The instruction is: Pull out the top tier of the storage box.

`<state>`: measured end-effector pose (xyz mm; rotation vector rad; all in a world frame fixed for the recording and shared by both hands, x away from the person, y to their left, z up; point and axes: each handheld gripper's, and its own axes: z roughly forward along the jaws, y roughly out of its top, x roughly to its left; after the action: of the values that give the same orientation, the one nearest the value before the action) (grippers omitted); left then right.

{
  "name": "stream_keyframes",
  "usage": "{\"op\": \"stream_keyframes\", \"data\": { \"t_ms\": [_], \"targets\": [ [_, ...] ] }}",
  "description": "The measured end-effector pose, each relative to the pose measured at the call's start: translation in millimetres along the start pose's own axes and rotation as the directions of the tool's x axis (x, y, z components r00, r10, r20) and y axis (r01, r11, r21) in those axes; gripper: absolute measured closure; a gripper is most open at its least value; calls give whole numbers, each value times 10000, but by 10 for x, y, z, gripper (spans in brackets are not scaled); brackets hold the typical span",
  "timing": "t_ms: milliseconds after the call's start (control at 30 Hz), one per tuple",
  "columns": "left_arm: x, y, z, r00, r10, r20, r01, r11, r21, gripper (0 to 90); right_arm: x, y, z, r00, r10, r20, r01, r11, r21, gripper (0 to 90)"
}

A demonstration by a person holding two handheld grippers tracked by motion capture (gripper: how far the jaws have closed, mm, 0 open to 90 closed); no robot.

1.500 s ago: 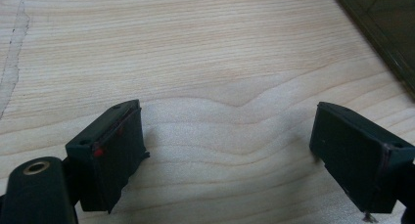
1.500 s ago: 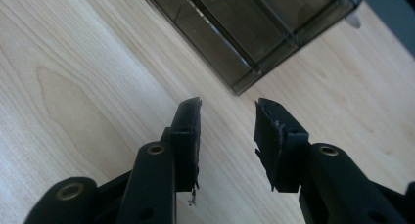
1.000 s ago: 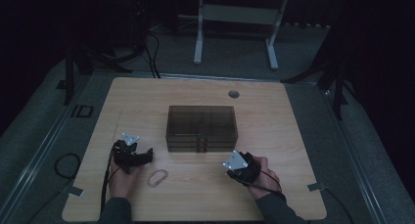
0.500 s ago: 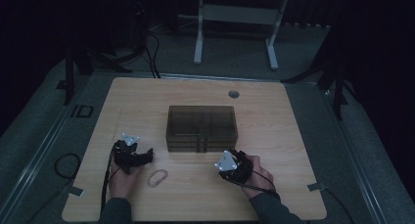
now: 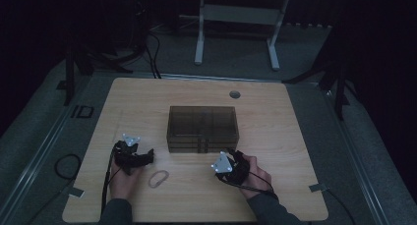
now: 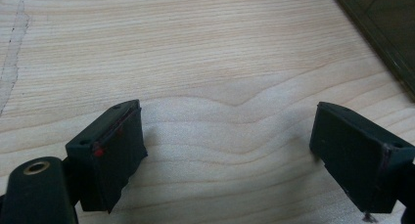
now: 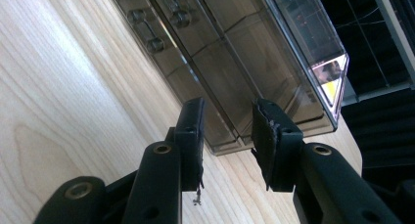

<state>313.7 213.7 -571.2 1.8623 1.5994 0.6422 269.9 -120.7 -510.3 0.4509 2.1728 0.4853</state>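
Smoky, see-through plastic makes up the drawer box that sits in the middle of the pale wooden table, and we see its front, with small drawer handles, facing our near side. In the high view our right gripper lies just near of the box's right front corner, in the right hand. From the right gripper view its two black jaws stand a narrow gap apart with nothing between them, pointing at the lower corner of the box, whose stacked drawers and handles run off toward the upper left. We cannot tell whether the tips touch the box.

Our left gripper rests near the left front of the table, well apart from the box, held in the left hand. In the left gripper view its jaws stand wide apart over bare wood grain, gripping nothing, with a dark edge of the box at the far right.

Just to the right of the left gripper a small pale loop lies flat on the table, between our two hands.
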Motion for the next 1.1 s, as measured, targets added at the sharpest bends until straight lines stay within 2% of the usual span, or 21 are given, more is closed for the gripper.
{"op": "stream_keyframes", "data": {
  "t_ms": [200, 400, 633, 1100],
  "targets": [
    [0, 0, 0, 10000, 0, -1, 0, 10000, -3, 131, 31, 62, 3, 9999, -66, 119, 67, 9999, -99, 659],
    [0, 0, 0, 10000, 2, 0, -2, 10000, -2, 131, 66, 117, 5, 9989, -394, 236, 398, 9991, -147, 663],
    [0, 0, 0, 10000, 1, 0, -1, 10000, -1, 131, 94, 159, 14, 9986, -458, 257, 463, 9987, -205, 666],
    [1, 0, -1, 10000, 23, -3, -23, 10000, 18, 131, 111, 249, 11, 9931, -935, 710, 946, 9954, -135, 669]
  ]
}}
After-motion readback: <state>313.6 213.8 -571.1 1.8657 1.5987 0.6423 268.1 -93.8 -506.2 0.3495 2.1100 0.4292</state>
